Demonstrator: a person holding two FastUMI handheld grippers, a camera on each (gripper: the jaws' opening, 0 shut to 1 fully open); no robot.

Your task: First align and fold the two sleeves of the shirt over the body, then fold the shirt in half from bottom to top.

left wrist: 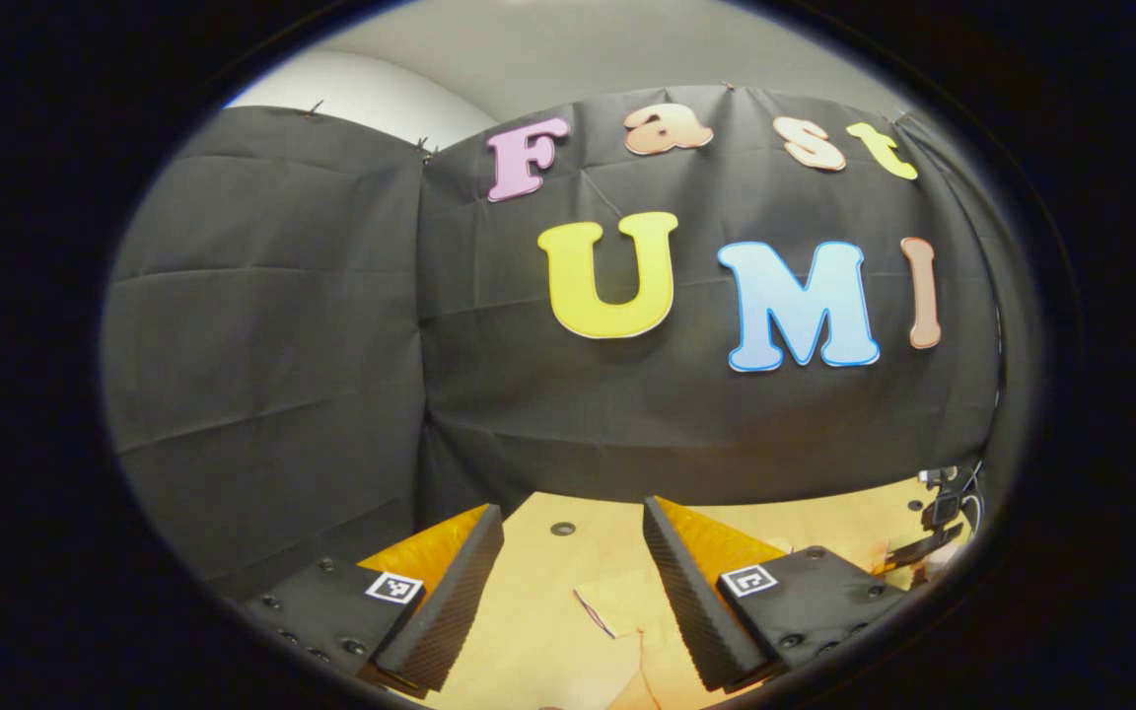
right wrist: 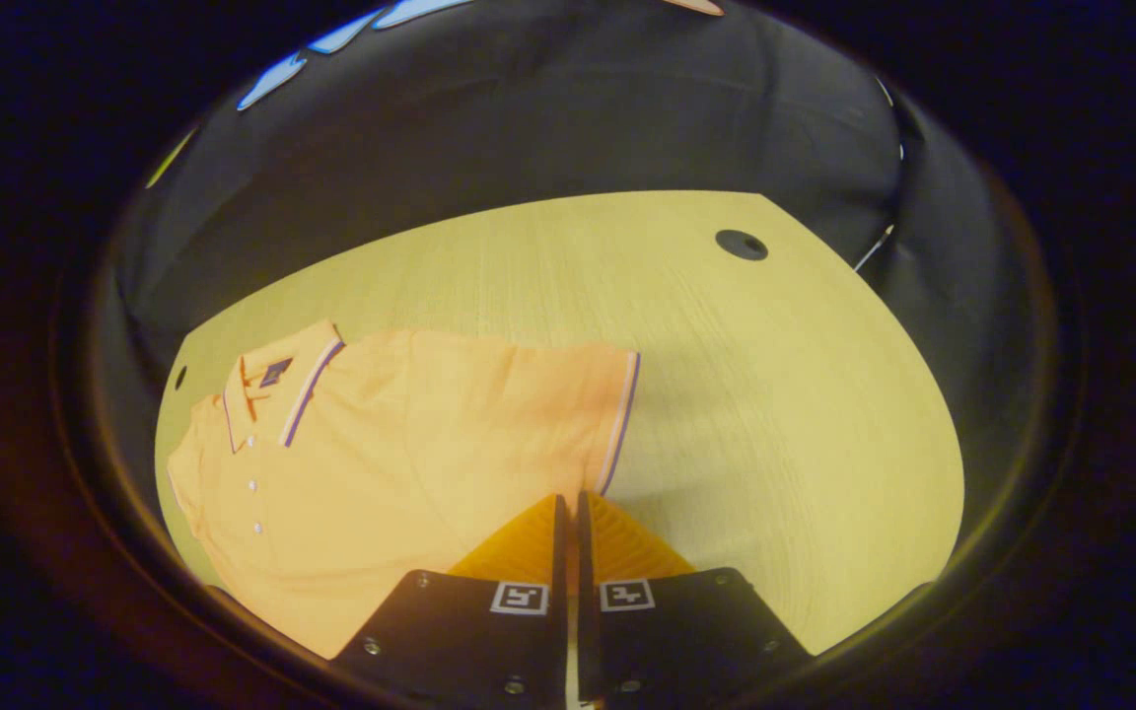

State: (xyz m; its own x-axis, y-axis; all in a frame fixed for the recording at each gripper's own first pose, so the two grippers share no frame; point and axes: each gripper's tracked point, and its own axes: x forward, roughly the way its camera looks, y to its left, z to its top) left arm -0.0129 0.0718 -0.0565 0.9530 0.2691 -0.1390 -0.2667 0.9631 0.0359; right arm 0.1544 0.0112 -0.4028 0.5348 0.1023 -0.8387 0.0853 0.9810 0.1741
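Orange shirt point(right wrist: 400, 463) laid flat on the wooden table point(right wrist: 775, 414), sleeves unfolded.

The left gripper point(left wrist: 573, 567) is held released, its fingers spread wide above the table, facing the far booth wall. The right gripper point(right wrist: 568, 518) is clenched with nothing seen between its fingers, poised at the near edge of the shirt's right sleeve point(right wrist: 588, 404).
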